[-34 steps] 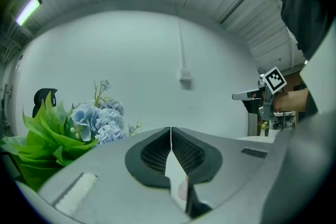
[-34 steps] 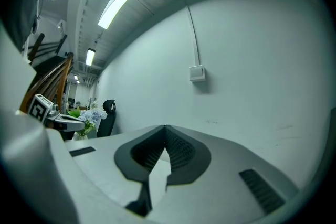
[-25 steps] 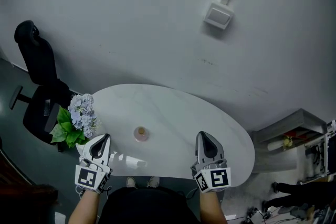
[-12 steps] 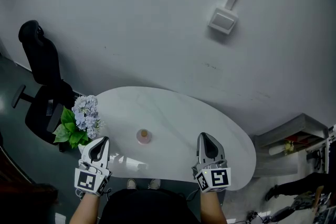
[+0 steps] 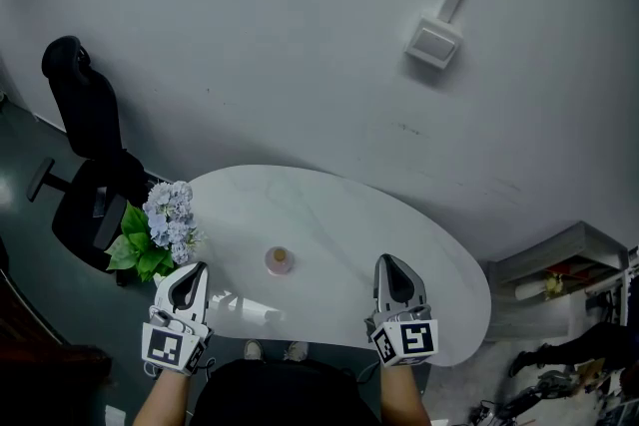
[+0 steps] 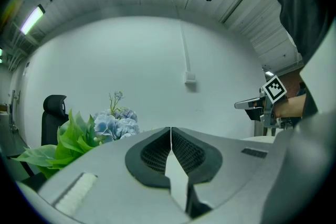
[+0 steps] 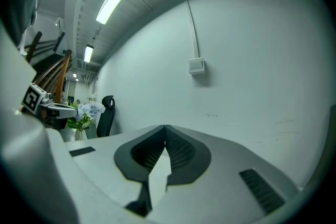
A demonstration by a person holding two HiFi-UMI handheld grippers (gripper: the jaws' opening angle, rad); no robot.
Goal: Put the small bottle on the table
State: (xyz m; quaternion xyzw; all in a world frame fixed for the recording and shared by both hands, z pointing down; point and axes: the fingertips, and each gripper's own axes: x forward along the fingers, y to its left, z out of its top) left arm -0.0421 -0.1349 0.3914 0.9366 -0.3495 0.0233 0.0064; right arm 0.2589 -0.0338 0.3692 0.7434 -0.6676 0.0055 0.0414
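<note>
You hold left gripper (image 5: 190,271) jaws together, empty | right gripper (image 5: 391,264) likewise | small bottle (image 5: 279,259) upright on bench (image 5: 339,214).

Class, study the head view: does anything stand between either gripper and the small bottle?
Nothing visible does. The small bottle stands on bare table between the left gripper and right gripper; the flowers sit aside at the table's left edge.

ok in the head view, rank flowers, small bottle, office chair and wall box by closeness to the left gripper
1. flowers, just ahead of the left gripper, at the left edge of the table.
2. small bottle, to its right on the table.
3. office chair, beyond the flowers, on the floor.
4. wall box, high on the wall, far right.
</note>
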